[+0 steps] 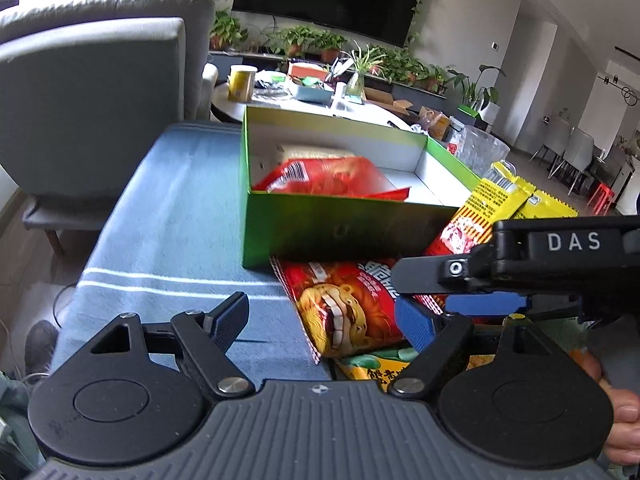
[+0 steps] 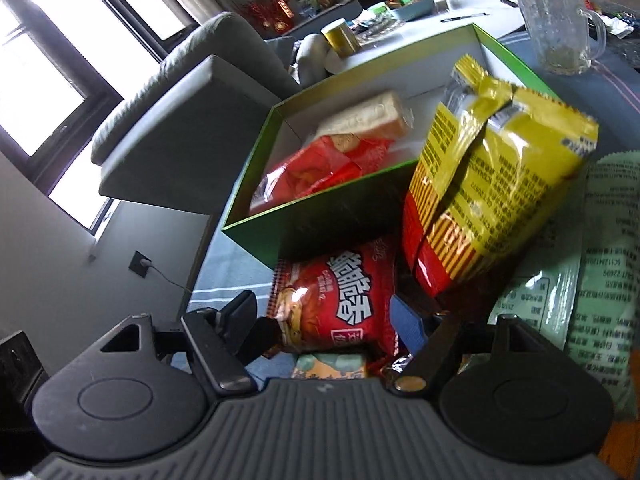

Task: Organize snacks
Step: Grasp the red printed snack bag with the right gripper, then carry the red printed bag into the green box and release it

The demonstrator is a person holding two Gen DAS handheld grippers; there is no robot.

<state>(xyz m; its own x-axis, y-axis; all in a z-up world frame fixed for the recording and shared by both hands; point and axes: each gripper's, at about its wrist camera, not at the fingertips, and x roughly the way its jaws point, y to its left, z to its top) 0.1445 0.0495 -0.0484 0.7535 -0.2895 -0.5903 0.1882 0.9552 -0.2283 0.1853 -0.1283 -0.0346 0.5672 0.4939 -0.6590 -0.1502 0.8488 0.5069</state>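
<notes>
A green box [image 1: 340, 232] with a white inside stands on the blue cloth and holds a red snack packet [image 1: 324, 180] and a pale bread packet [image 2: 368, 118]. In front of it lies a red noodle bag [image 1: 344, 304], also seen in the right wrist view [image 2: 336, 300]. My left gripper [image 1: 320, 320] is open, low over the cloth beside this bag. My right gripper [image 2: 320, 320] is open, its fingers on either side of the red bag. A yellow and red bag [image 2: 488, 196] leans at the box's right corner.
A grey armchair [image 1: 92, 100] stands left of the table. A clear glass jug [image 2: 560, 28] sits behind the box at the right. A pale green bag [image 2: 592, 264] lies at the right. A cluttered white table [image 1: 304, 96] with plants is behind.
</notes>
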